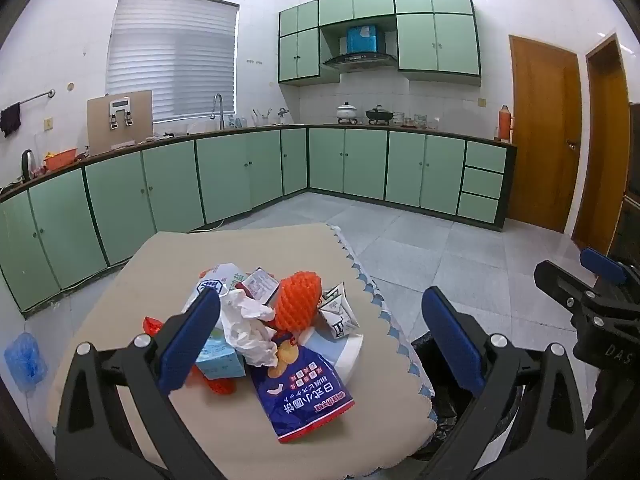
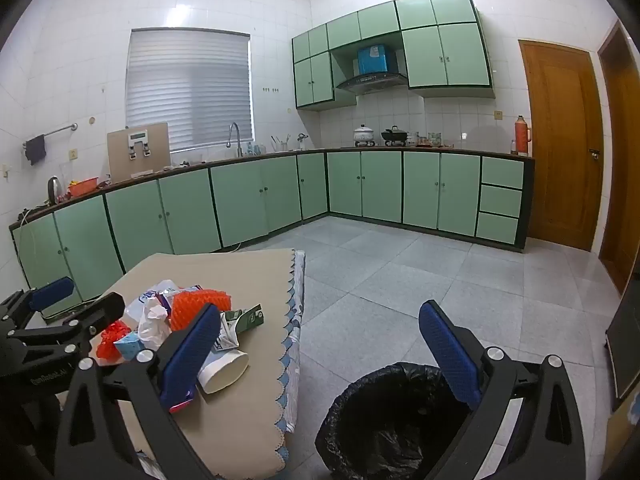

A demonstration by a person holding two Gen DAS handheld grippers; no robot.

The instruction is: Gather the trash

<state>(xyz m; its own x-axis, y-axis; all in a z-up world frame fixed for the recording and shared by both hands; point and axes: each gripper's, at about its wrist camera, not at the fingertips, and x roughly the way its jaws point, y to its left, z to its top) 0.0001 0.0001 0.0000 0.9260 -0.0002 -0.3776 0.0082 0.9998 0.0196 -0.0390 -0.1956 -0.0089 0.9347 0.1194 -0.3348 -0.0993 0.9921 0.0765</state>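
Observation:
A pile of trash lies on the beige-covered table [image 1: 256, 248]: a blue snack bag [image 1: 300, 392], an orange foam net [image 1: 298, 300], crumpled white tissue [image 1: 248, 328], a light blue box [image 1: 220, 354], a white paper cup [image 2: 224, 372] on its side, and folded cartons [image 1: 340, 312]. My left gripper [image 1: 320, 340] is open and empty above the pile. My right gripper [image 2: 316, 356] is open and empty, beside the table's right edge, above a bin lined with a black bag [image 2: 392, 420]. The right gripper also shows in the left wrist view [image 1: 588, 280].
Green kitchen cabinets [image 1: 248, 172] run along the far walls under a counter with a sink, pots and a kettle. Wooden doors [image 1: 544, 132] stand at the right. Grey tiled floor [image 2: 420, 272] lies between the table and the cabinets.

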